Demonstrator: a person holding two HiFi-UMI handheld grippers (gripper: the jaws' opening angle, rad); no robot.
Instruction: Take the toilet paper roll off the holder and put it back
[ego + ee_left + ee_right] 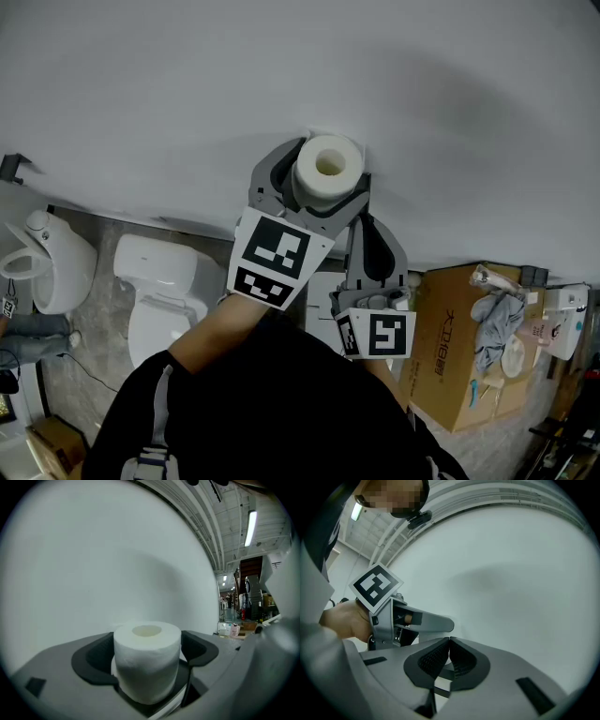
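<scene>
A white toilet paper roll (327, 170) stands on end between the jaws of my left gripper (314, 192), which is shut on it and held up in front of the plain grey wall. In the left gripper view the toilet paper roll (147, 660) fills the gap between the dark pads (96, 660), core hole facing up. My right gripper (375, 248) sits lower and to the right, its jaws closed together with nothing between them; the right gripper (449, 656) shows its ribbed pads touching. No holder is visible in any view.
A white toilet (159, 286) and a urinal (42, 262) stand on the floor at lower left. A cardboard box (459, 361) with cloth and bottles sits at lower right. The grey wall (281, 75) fills the upper half.
</scene>
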